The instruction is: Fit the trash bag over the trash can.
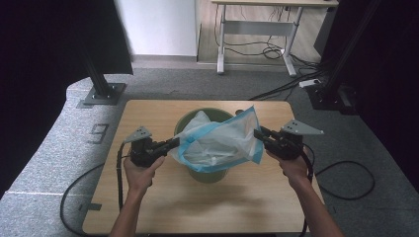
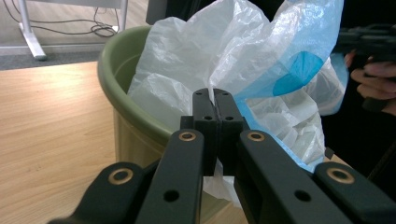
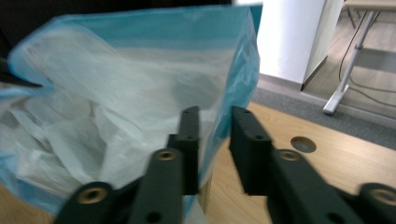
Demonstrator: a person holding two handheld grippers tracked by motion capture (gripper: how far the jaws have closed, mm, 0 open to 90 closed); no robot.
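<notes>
- Left gripper (image 2: pixel 215 95) is clamped tight on the bag (image 1: pixel 217 140) rim, at the near-left side of the bin (image 1: pixel 207 174).
- Right gripper (image 3: pixel 215 114) has its jaws narrow, a gap showing, with the bag's blue edge between them; I cannot tell if the pads press on it.
- Bag sits partly inside the bin, mid-desk (image 1: pixel 148 207), mouth stretched between both grippers.
- Risk: thin film may slip from the right gripper, so the mouth would collapse.
- Risk: a hard sideways pull could tear the film or tip the bin.
- Count: 1 bag, 1 bin, 2 grippers, 1 desk.
</notes>
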